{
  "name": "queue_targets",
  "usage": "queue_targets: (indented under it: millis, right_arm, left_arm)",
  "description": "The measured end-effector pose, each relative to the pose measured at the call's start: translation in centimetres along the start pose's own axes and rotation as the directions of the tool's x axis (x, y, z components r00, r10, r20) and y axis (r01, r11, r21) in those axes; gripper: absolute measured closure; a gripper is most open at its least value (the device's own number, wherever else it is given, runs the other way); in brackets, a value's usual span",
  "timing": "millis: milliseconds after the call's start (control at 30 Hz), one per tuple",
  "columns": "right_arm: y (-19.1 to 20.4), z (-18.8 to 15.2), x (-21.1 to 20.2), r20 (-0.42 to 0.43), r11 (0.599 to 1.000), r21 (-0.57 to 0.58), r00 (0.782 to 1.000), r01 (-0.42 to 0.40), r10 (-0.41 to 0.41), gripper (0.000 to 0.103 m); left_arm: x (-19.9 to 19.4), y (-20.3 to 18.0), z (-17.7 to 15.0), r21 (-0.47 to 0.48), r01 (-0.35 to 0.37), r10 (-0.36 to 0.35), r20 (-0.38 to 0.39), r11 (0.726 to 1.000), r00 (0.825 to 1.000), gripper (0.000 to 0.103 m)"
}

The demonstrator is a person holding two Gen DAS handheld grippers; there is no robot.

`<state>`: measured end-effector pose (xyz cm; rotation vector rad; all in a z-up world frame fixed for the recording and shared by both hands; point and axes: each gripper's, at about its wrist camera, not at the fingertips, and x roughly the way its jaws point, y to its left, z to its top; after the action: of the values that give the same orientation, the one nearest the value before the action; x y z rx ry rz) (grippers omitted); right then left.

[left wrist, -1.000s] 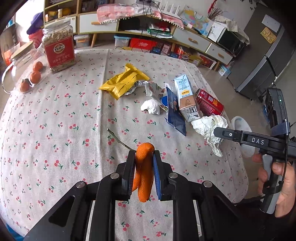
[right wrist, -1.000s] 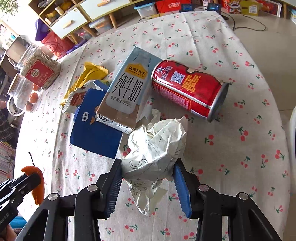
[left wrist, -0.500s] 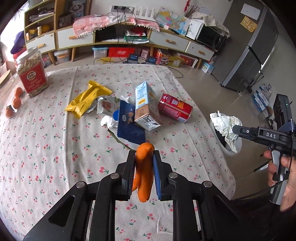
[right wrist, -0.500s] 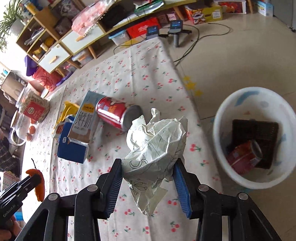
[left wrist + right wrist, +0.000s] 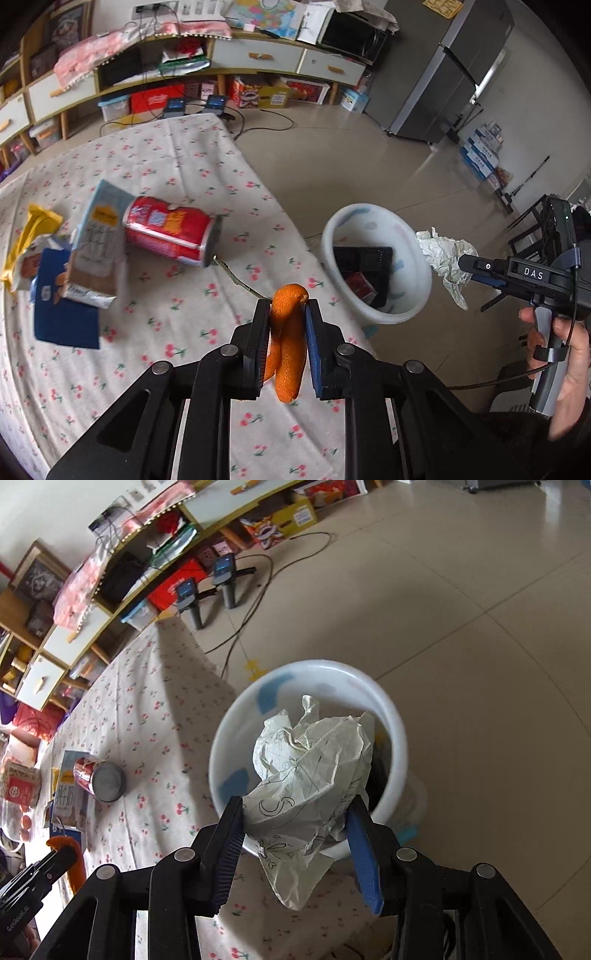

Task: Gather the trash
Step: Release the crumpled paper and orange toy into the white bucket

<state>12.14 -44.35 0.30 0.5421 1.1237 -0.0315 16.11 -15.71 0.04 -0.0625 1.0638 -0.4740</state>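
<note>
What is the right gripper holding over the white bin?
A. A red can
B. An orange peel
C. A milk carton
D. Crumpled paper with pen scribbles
D: the right gripper has its jaws clamped on the crumpled paper, with the white bin right behind it; the orange peel sits in the left gripper.

Left wrist cam looks steeply down along its fingers, over the table edge toward the white bin on the floor. Right wrist cam sits close above that bin, facing down. Both share bin, red can, cherry-print cloth.
</note>
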Motion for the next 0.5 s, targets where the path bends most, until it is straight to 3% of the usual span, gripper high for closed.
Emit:
queue_targets:
  millis: [233, 500]
  right_arm:
    - [-3.7, -0.1, -0.6, -0.025, 0.999, 0.043, 1.0, 0.013, -0.012, 0.055]
    - [-5.1, 0.1, -1.3, -0.01, 0.997, 0.082, 1.0, 0.007, -0.006, 0.055]
  left_arm:
    - [5.0, -6.4, 2.5, 0.062, 0.087, -0.087, -0.011, 0.994, 0.996, 0.084]
    - [9.6, -9.2, 4.1, 0.101, 0.086, -0.086, -0.005, 0.991, 0.996, 0.083]
